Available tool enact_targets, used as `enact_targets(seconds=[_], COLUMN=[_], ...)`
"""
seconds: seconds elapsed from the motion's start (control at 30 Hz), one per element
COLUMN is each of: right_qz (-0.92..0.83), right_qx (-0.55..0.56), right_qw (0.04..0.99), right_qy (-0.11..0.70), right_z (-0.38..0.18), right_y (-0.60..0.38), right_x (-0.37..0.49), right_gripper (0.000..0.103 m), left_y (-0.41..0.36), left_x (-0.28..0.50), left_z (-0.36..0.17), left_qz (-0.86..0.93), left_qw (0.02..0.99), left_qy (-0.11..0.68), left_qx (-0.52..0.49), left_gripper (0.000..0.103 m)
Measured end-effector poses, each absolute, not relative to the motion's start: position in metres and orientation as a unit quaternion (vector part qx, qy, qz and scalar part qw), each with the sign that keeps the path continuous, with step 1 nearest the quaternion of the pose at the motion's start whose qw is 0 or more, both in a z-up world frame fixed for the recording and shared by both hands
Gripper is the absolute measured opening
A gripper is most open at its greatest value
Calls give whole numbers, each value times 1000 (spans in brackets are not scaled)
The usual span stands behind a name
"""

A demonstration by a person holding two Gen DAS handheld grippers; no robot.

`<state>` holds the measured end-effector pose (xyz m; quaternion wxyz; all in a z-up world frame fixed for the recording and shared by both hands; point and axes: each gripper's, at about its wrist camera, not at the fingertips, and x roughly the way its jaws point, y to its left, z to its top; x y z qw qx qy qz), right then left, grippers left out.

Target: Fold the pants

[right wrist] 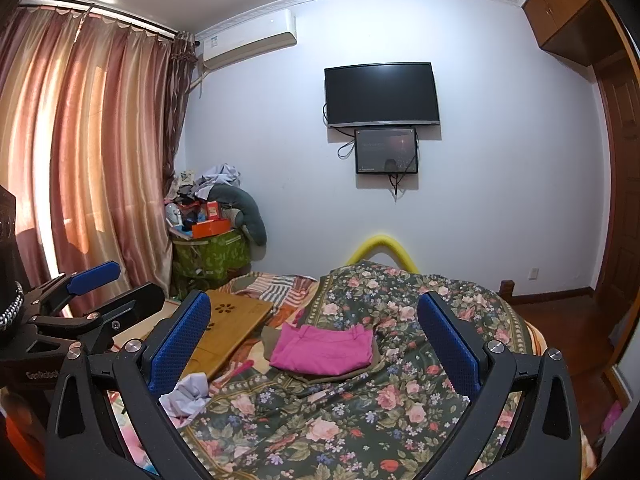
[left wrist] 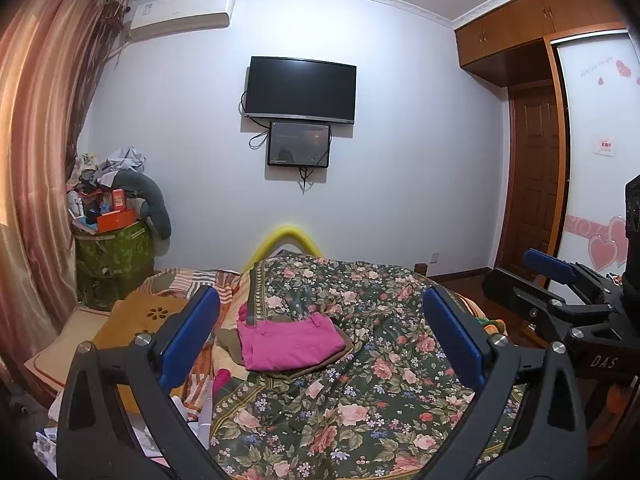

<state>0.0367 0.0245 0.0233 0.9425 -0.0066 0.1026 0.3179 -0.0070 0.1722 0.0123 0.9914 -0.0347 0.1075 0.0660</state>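
Both grippers, left gripper and right gripper, hover wide open and empty above the folded pink pants, so the fold seems finished and the next move probably needs another garment.

A bed has a flowery blanket spread over it. A yellow foam tube bends over the far end of the bed. A wooden board with a flower shape cut in it lies on the left side of the bed. A crumpled white cloth sits near it. On the far wall hangs a black TV, with a small screen just under it. An air conditioner is high up by the pink curtains. In the corner, a green box is piled with clothes and an orange box. A wooden wardrobe and a brown door stand on the right.
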Motion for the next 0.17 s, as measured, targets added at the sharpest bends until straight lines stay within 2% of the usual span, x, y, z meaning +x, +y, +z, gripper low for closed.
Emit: enact_targets(seconds=[0.17], right_qz=[318], right_qx=[-6], right_qw=[942], right_qy=[103], right_z=[23], right_y=[24], right_x=[37], right_gripper=[103], left_y=[176], left_x=[-4], left_z=[9], left_qz=[68], left_qw=[991], left_qy=[112], left_qx=[-40], left_gripper=[103])
